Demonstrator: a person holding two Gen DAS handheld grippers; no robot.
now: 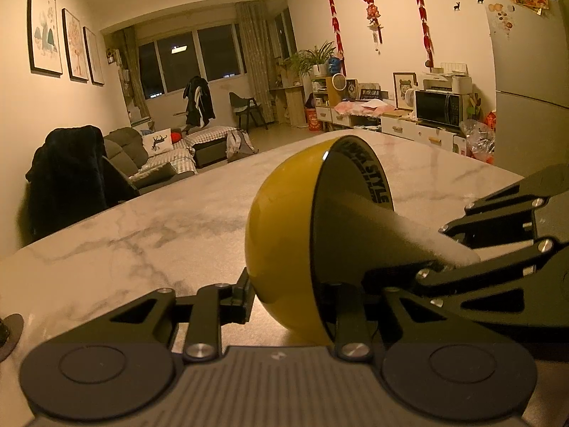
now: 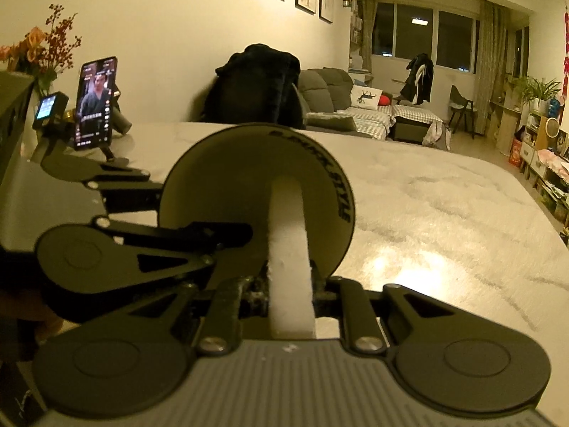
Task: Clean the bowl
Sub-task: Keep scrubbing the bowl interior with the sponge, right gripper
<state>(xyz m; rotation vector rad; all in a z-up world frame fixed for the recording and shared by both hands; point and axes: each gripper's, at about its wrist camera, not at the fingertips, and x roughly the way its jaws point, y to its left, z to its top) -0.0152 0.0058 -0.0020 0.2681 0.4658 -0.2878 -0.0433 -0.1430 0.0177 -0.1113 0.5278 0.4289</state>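
A yellow bowl [image 1: 284,235] with a dark inside and lettering under the rim is held on its side above the marble table [image 1: 142,242]. My left gripper [image 1: 291,299] is shut on its wall, one finger outside and one inside. From the right, my right gripper [image 1: 435,251] reaches in, shut on a white sponge strip [image 1: 391,227] whose far end lies inside the bowl. The right wrist view looks straight into the bowl [image 2: 213,185]. There the sponge [image 2: 288,242] runs from my right gripper [image 2: 290,284] up to the bowl's bottom. My left gripper [image 2: 204,211] comes in from the left.
A phone on a stand [image 2: 95,103], a small lit device [image 2: 48,106] and flowers [image 2: 42,49] sit at the table's far left. A chair draped with a dark coat [image 2: 259,85] stands at the far edge. The marble tabletop [image 2: 426,213] stretches to the right.
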